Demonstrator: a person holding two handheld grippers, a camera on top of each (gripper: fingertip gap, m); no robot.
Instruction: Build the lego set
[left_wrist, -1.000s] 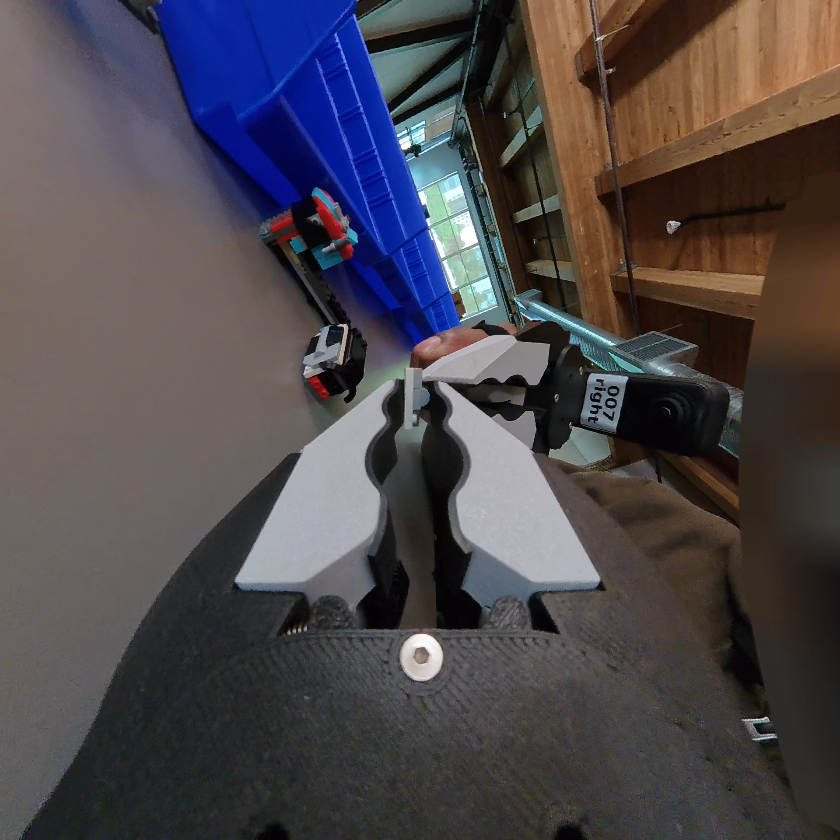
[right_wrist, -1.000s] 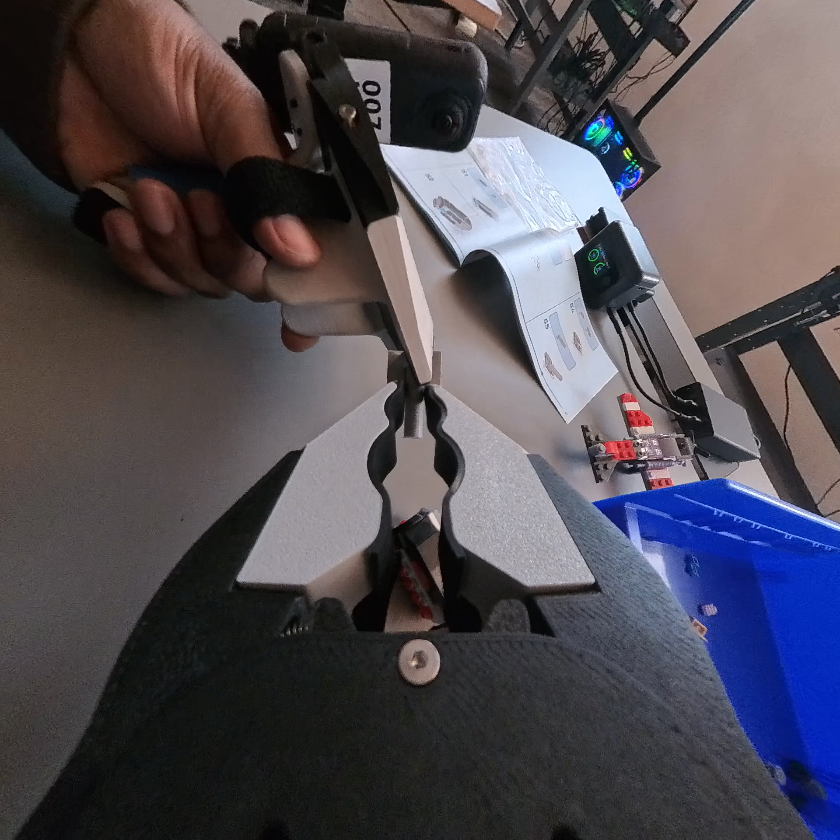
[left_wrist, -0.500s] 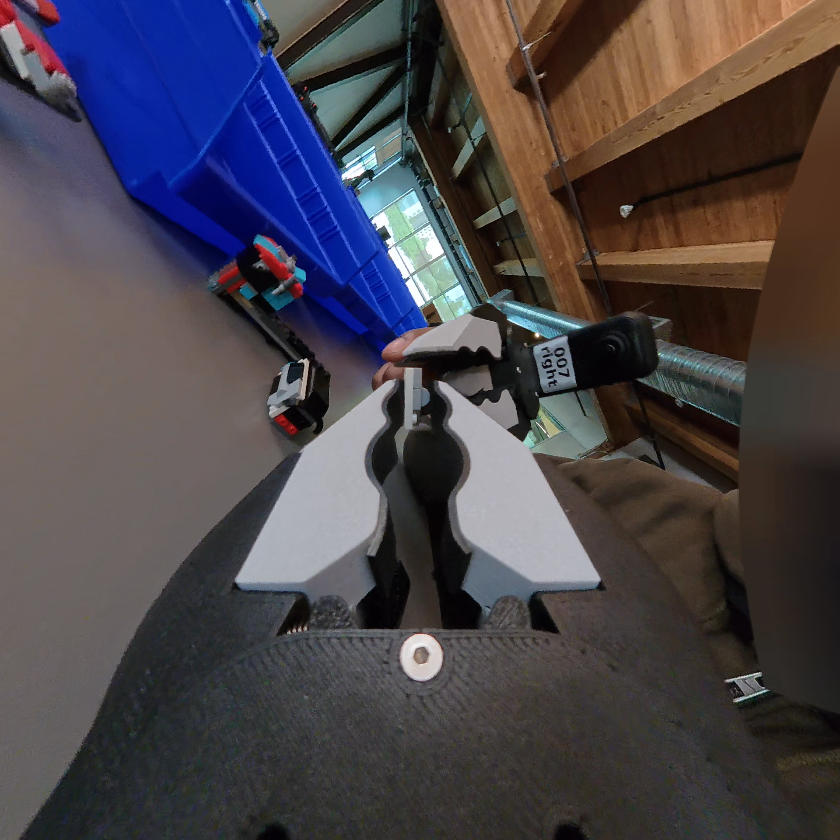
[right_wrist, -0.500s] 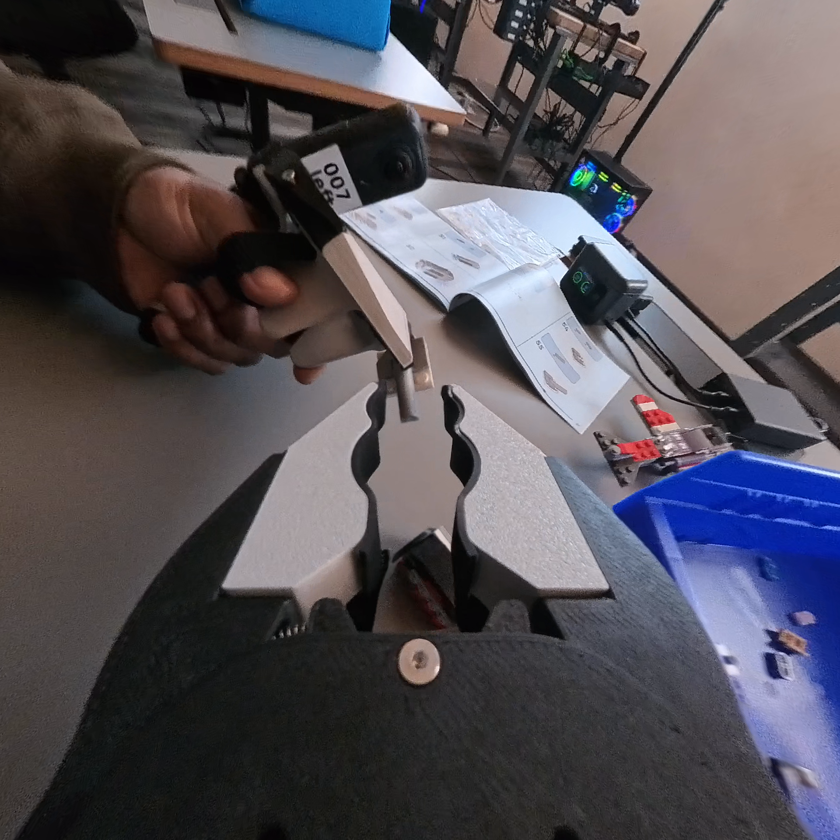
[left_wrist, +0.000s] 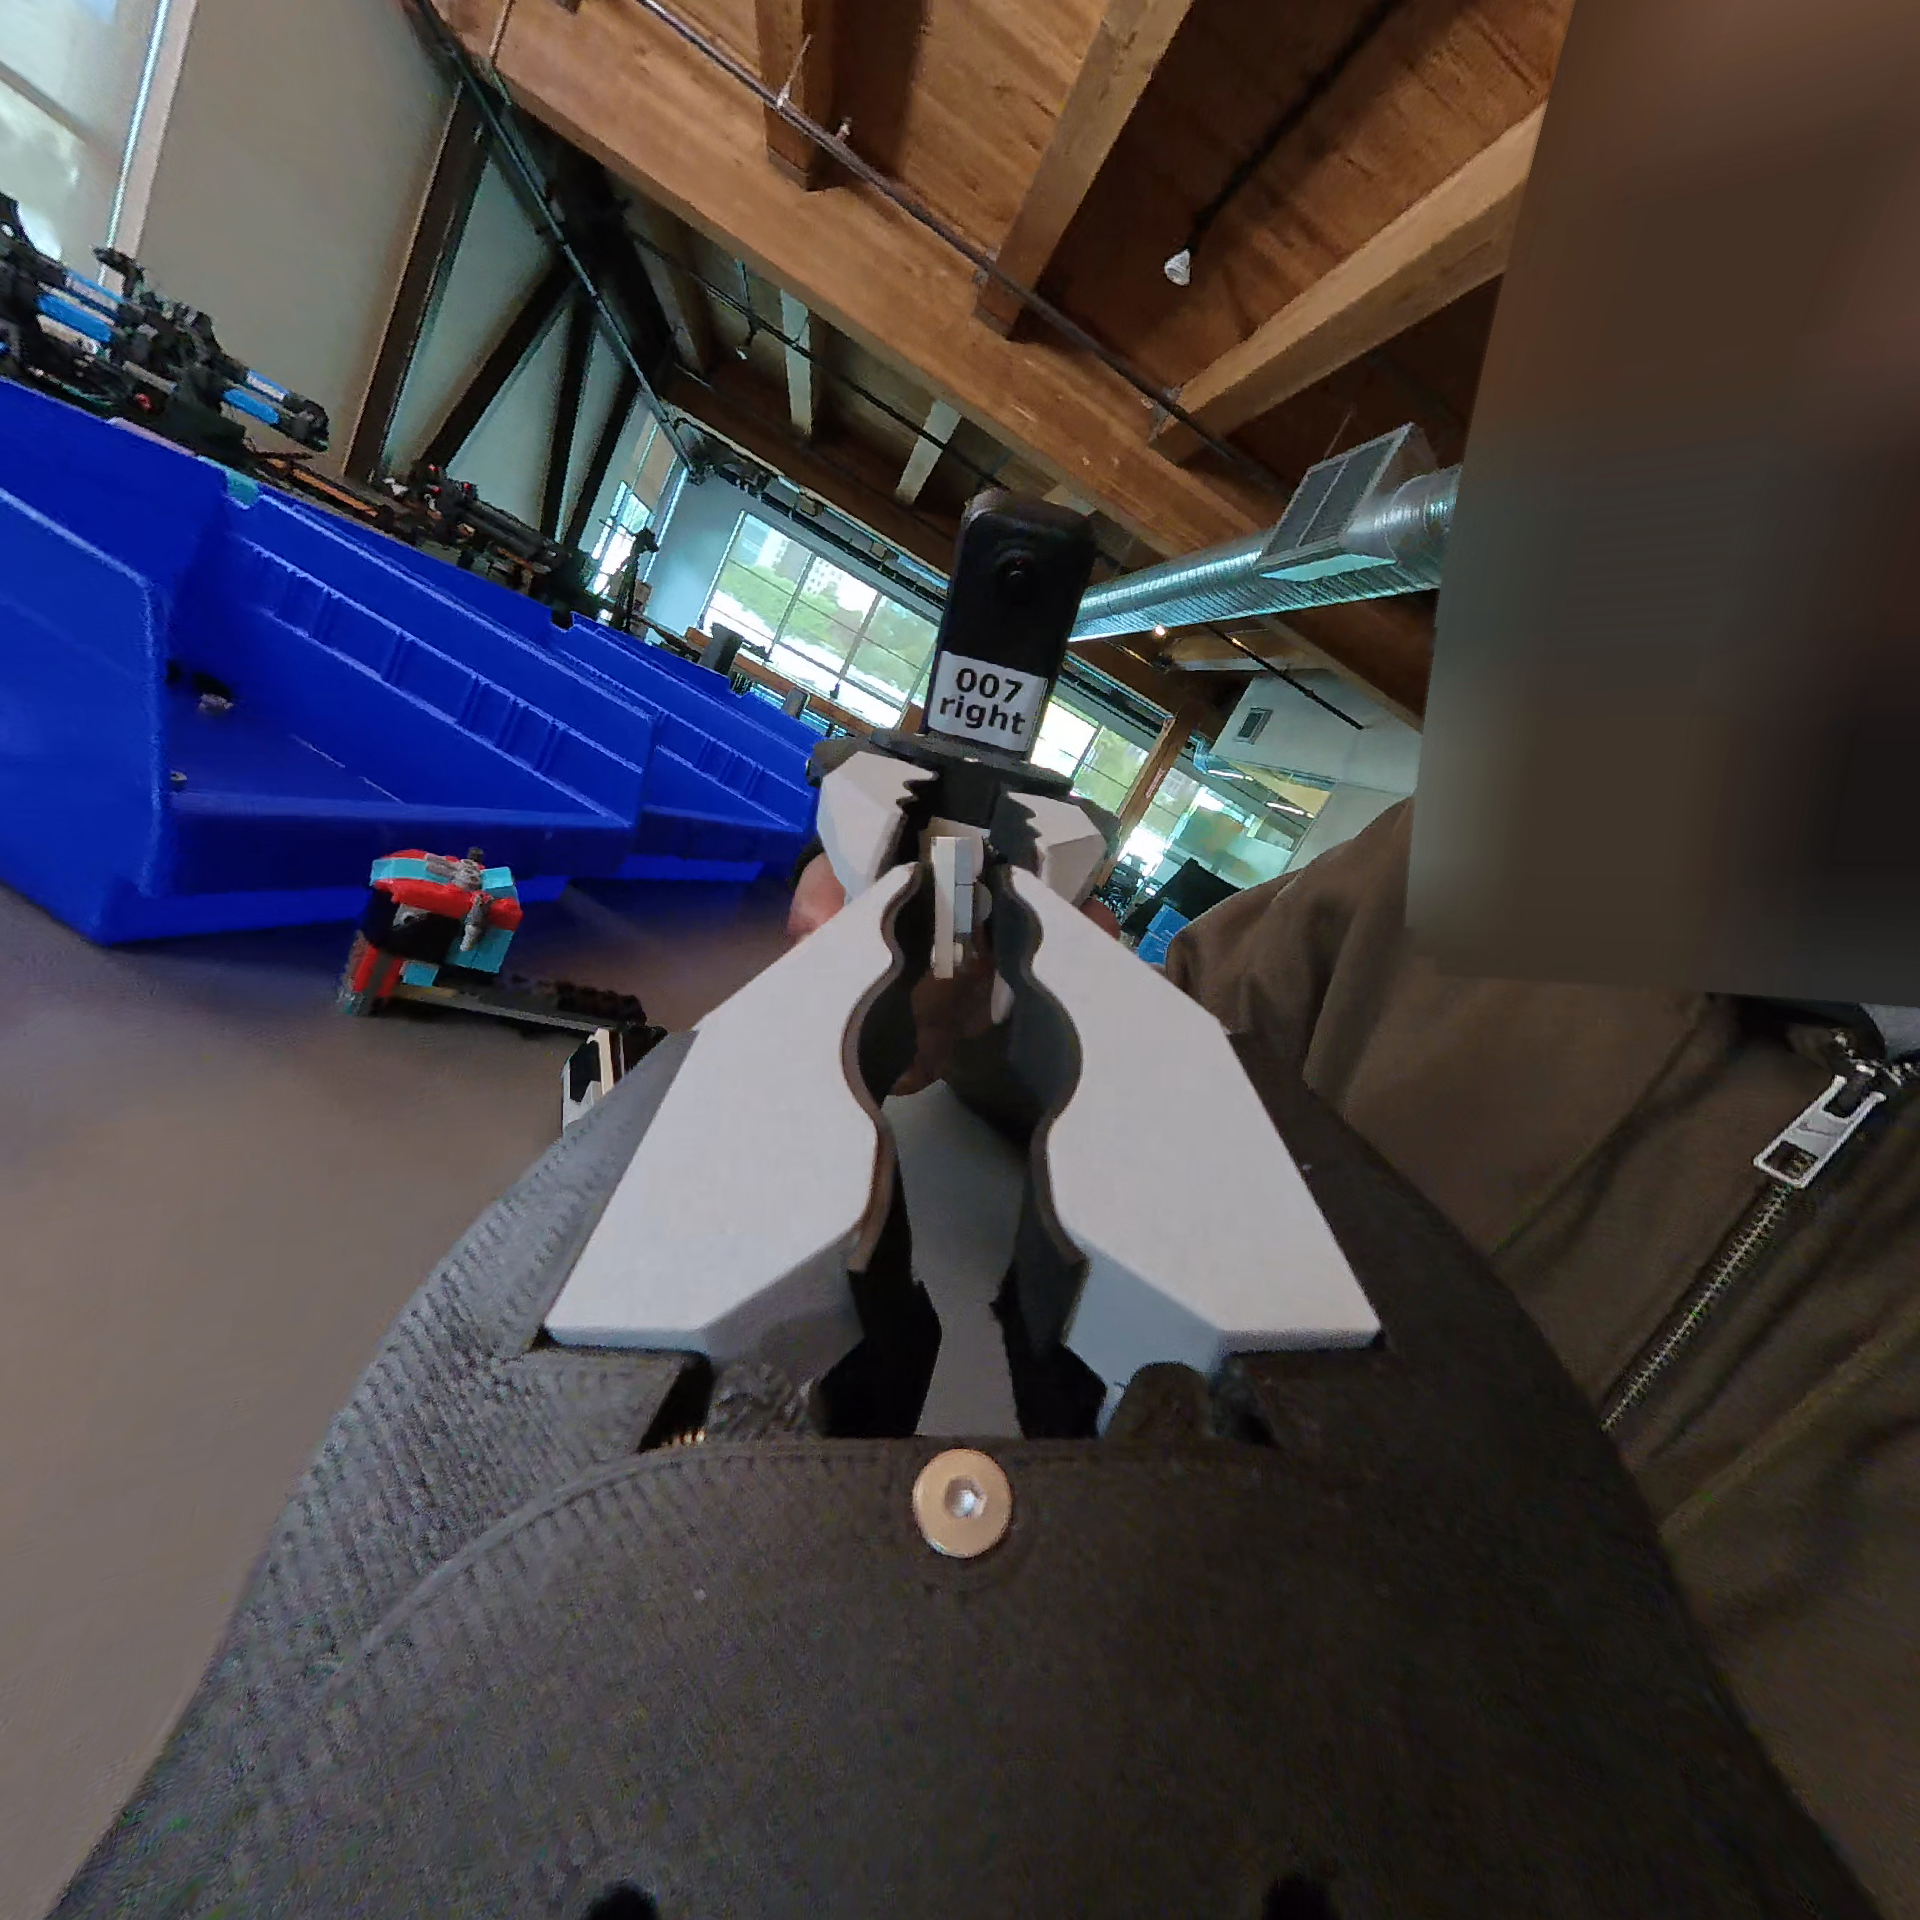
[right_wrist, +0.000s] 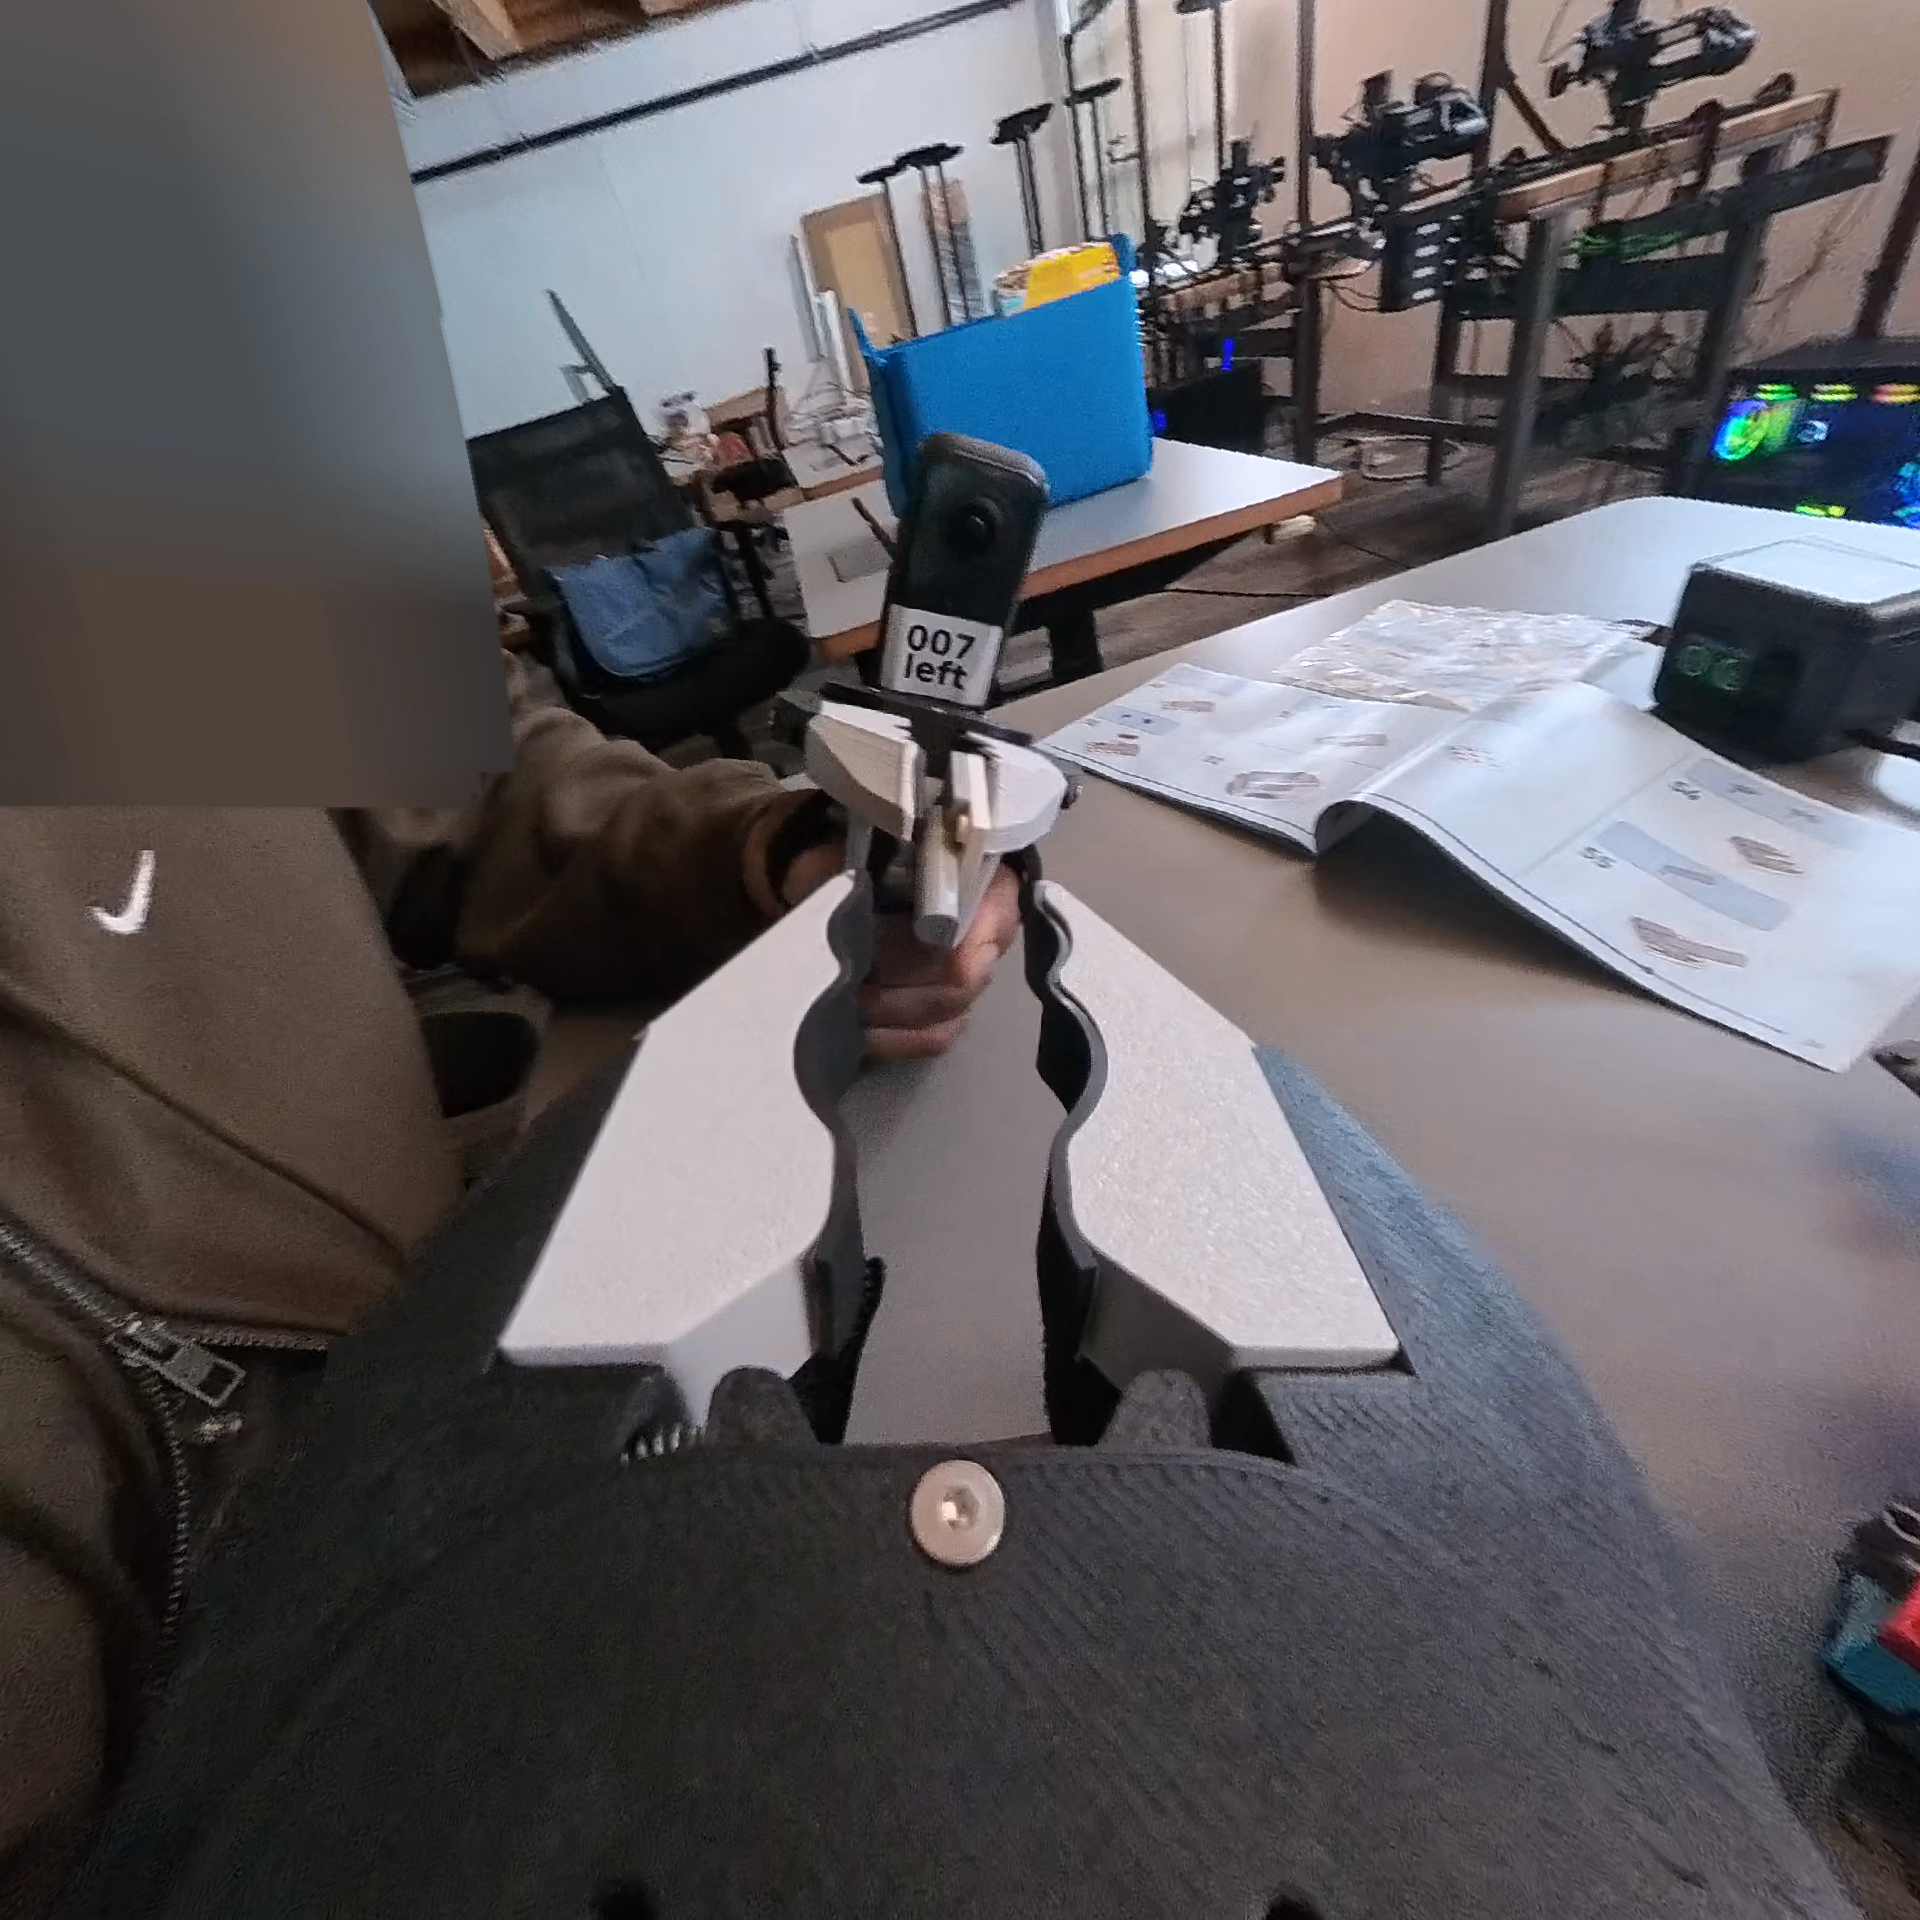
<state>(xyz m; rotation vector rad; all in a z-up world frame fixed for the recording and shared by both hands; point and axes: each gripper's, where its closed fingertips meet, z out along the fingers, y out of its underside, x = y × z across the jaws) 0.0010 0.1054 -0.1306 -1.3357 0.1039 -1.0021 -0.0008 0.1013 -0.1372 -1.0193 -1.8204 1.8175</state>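
My left gripper (left_wrist: 956, 896) is shut on a small light-grey brick piece (left_wrist: 950, 906), a thin plate standing on edge between its pads. The right wrist view shows the same piece (right_wrist: 940, 883) in the left gripper (right_wrist: 938, 805), with a grey rod sticking out towards the camera. My right gripper (right_wrist: 940, 904) is open. Its fingers (right_wrist: 1049, 914) stand on either side of the rod's end with a gap on both sides. The two grippers face each other tip to tip above the grey table (left_wrist: 187, 1195).
Blue bins (left_wrist: 343, 717) stand at the left. A red, teal and black brick model (left_wrist: 436, 925) lies before them, with a black-and-white piece (left_wrist: 592, 1070) nearer. An open instruction booklet (right_wrist: 1507, 810) and a black box (right_wrist: 1797, 665) lie at the right. A person's sleeve (right_wrist: 582, 862) is behind. My two grippers' fingertips are within a few centimetres of each other.
My right gripper opened off the grey piece's rod and drew back a little. The left gripper kept its hold on the piece. Both grippers swung round until they face each other.
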